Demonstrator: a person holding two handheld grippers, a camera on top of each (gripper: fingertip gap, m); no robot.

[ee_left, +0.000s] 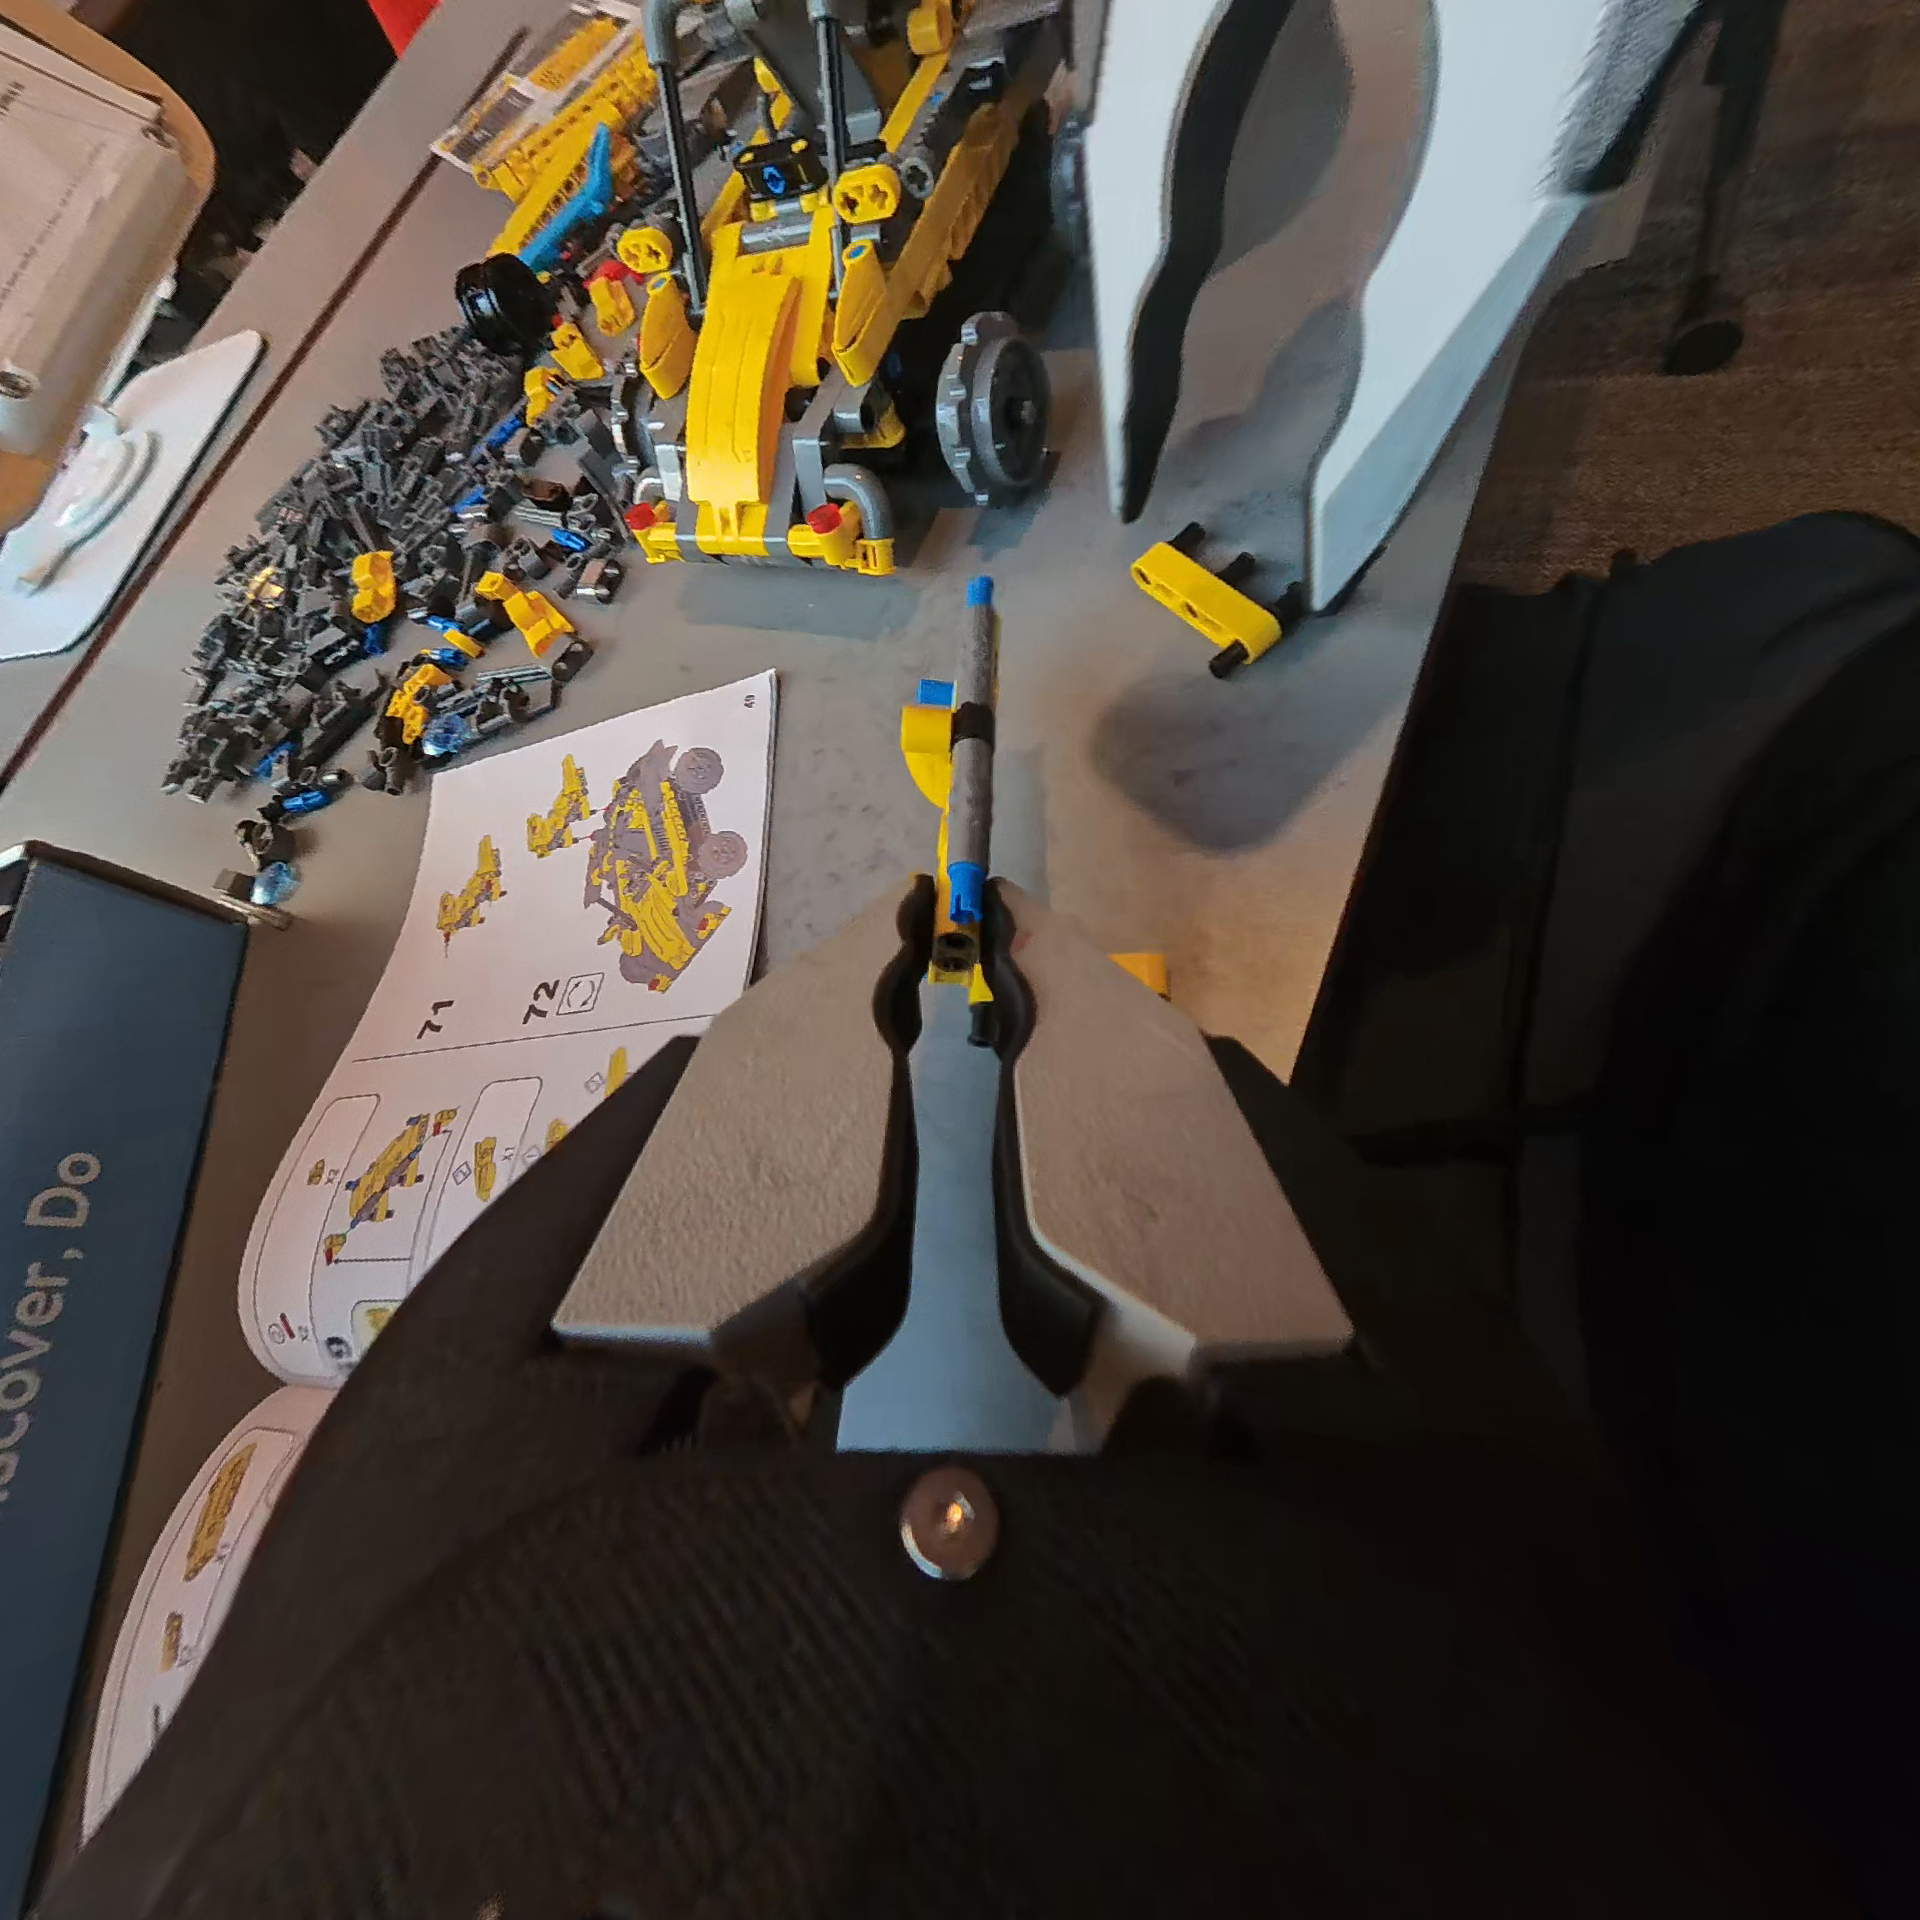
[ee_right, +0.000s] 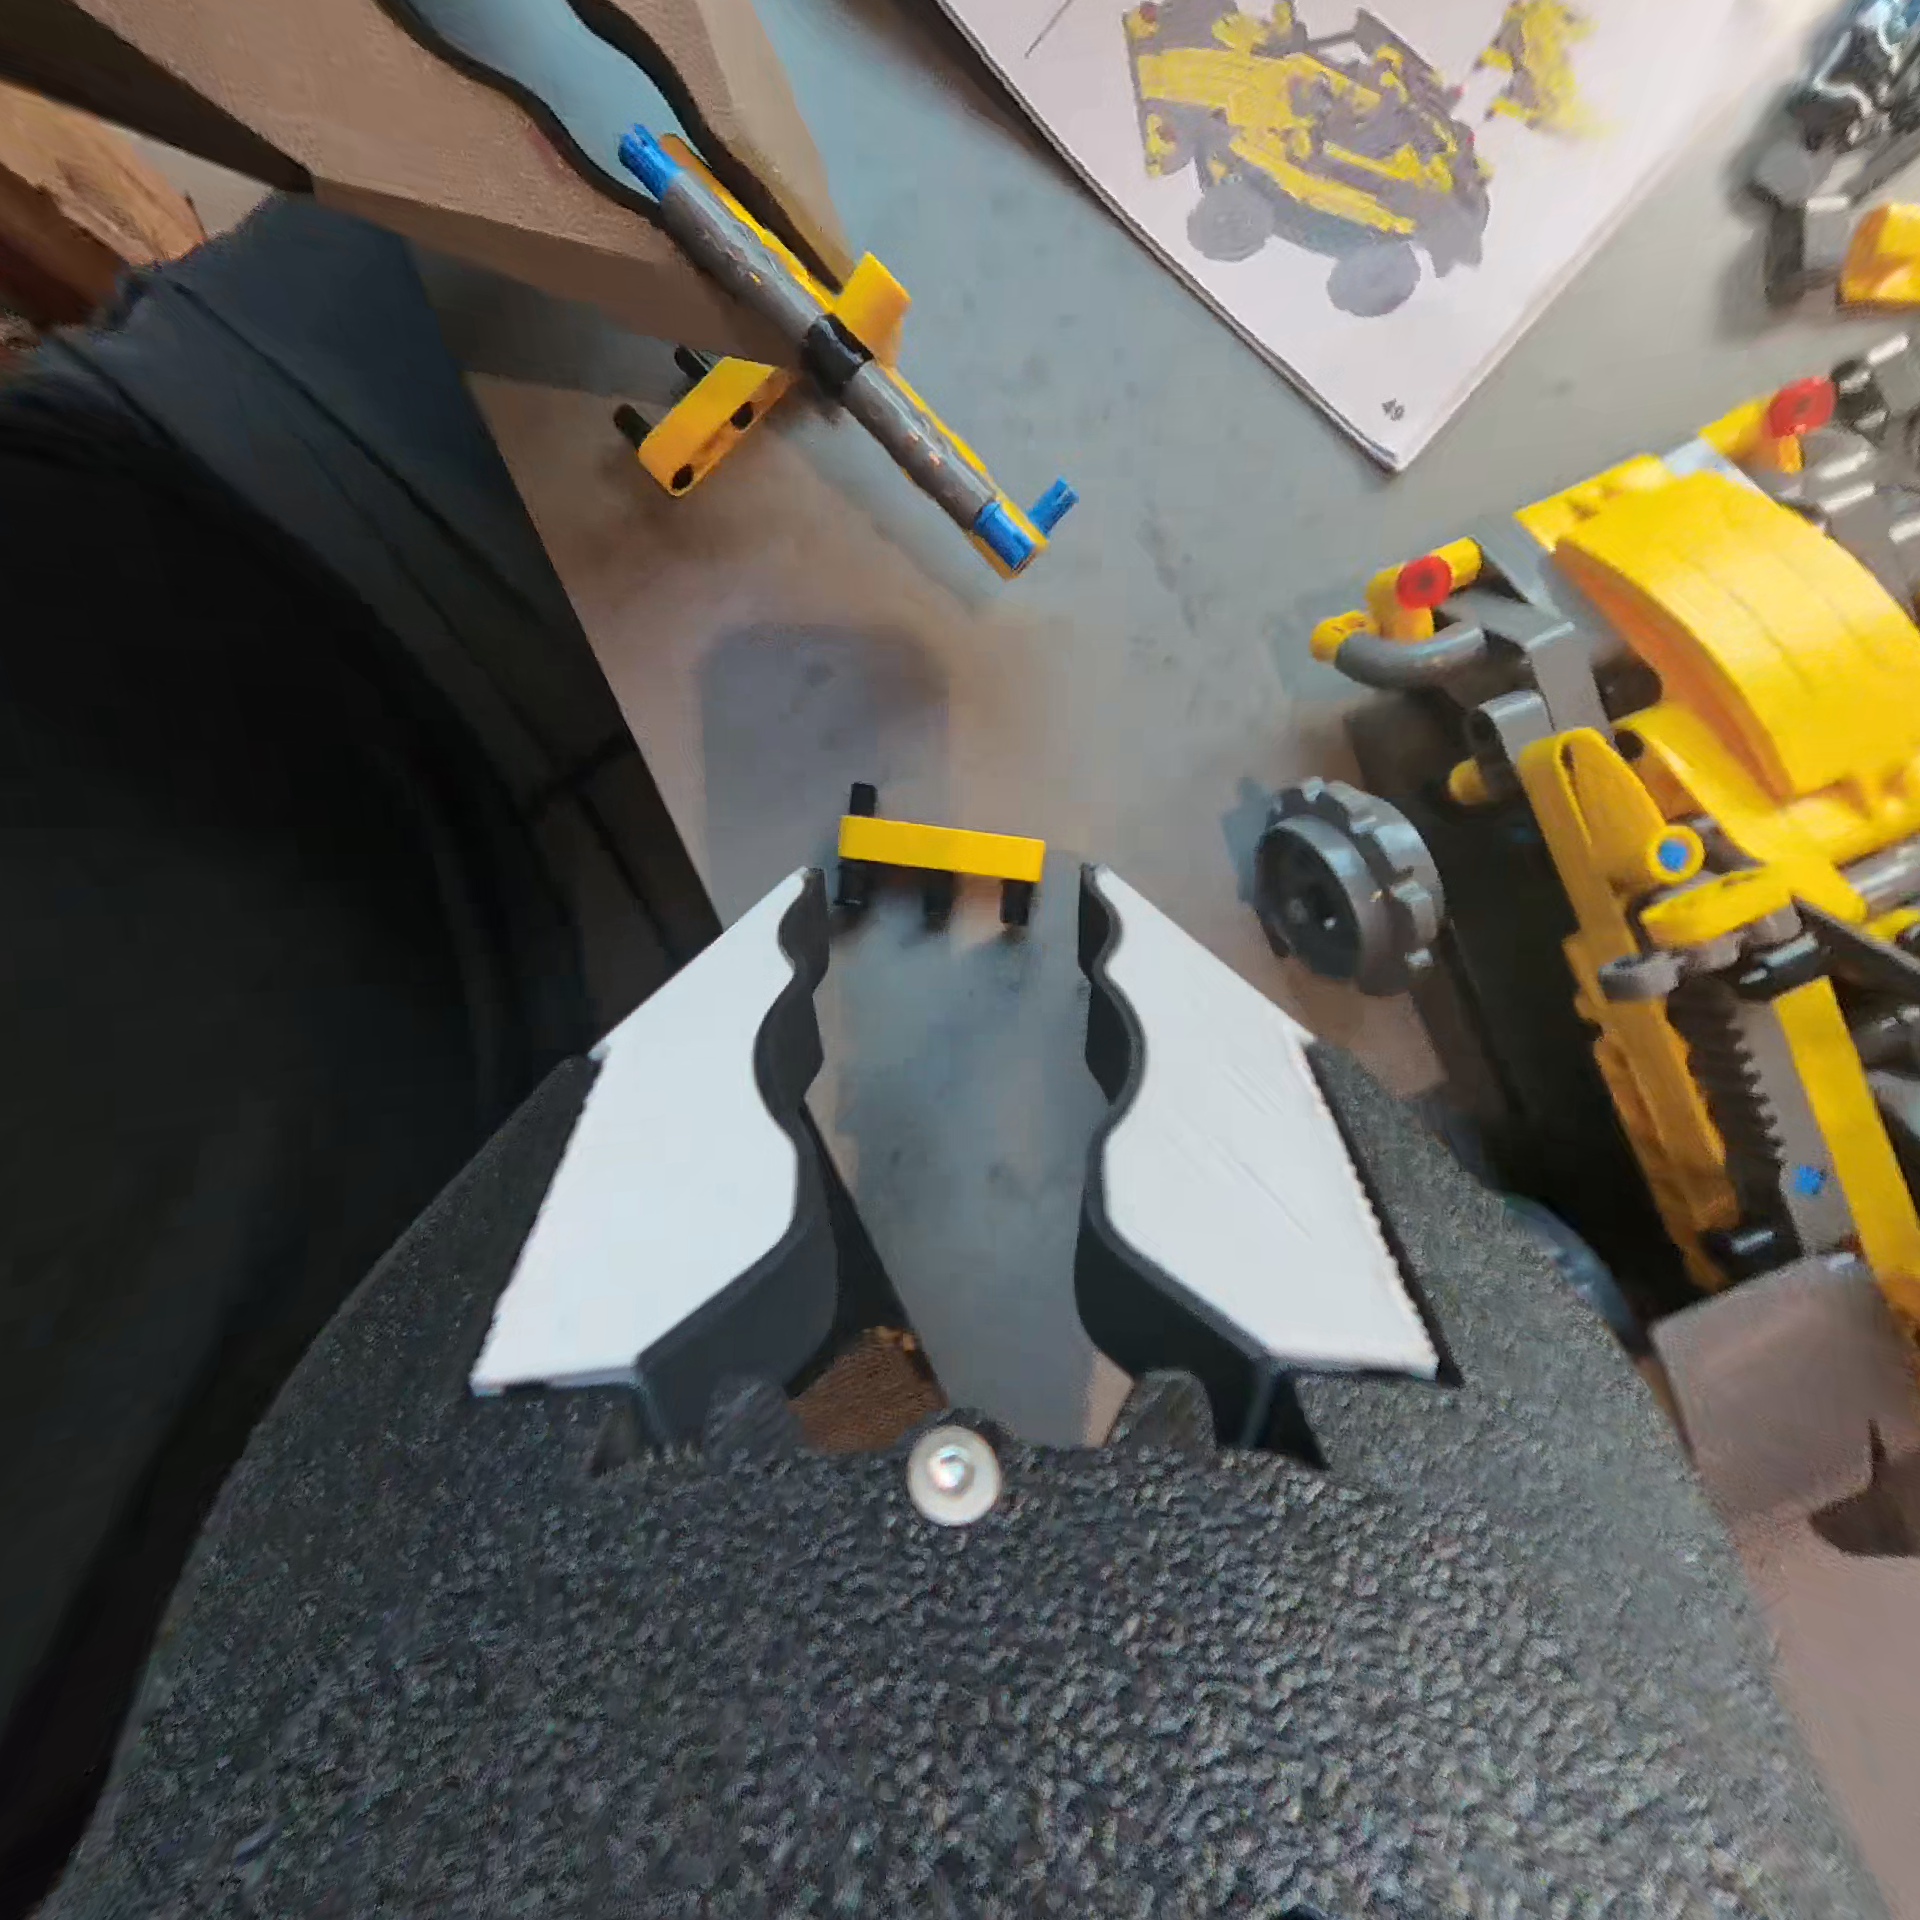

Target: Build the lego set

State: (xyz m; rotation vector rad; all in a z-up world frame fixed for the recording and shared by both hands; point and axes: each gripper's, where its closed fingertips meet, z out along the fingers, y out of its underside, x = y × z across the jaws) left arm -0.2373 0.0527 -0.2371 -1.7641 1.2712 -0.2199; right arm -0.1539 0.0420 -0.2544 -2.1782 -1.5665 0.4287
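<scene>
Grey table [ee_left: 852, 748]: left gripper [ee_left: 958, 914] pinches grey-yellow rod assembly [ee_left: 971, 727]; right gripper [ee_right: 943, 883] spread beside yellow beam [ee_right: 940, 844]

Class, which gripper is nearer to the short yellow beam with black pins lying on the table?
Right. The right gripper is open with its fingertips around the short yellow beam; the left gripper, shut on the grey-and-yellow assembly, is farther off.

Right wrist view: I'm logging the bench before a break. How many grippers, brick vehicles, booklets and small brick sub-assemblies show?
Grippers: 2, right gripper and left gripper
Yellow brick vehicle: 1
Instruction booklet: 1
Small sub-assemblies: 2, yellow beam with black pins, grey-axle assembly in the left gripper
Total: 6
</scene>
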